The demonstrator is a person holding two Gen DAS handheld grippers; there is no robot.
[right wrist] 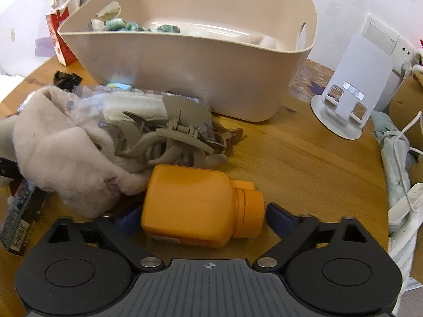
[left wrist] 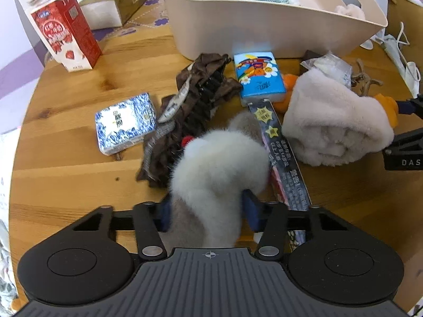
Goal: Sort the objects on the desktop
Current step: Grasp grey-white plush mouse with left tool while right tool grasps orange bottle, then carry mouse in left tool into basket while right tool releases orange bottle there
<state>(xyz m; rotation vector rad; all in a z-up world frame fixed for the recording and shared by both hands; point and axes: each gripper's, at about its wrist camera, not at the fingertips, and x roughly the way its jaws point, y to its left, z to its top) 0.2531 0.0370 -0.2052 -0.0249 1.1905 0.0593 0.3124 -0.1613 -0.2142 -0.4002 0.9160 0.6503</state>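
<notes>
My left gripper (left wrist: 207, 211) is shut on a fluffy white-grey sock (left wrist: 219, 169), held just above the wooden table (left wrist: 79, 174). My right gripper (right wrist: 205, 218) is open around an orange bottle (right wrist: 195, 203) lying on its side; the right pad stands a little off the cap. The beige basket (left wrist: 264, 23) stands at the back, with cloth items inside; it also shows in the right wrist view (right wrist: 201, 79). A pink fluffy sock (left wrist: 335, 124) lies right of the left gripper and left of the bottle (right wrist: 66, 155).
On the table lie a brown hair clip (left wrist: 195, 105), a blue-white tissue pack (left wrist: 124, 124), a cartoon tissue pack (left wrist: 260, 76), a dark packaged strip (left wrist: 283, 158) and grey claw clips (right wrist: 174, 137). A red milk carton (left wrist: 66, 34) stands back left. A white stand (right wrist: 354, 87) is right.
</notes>
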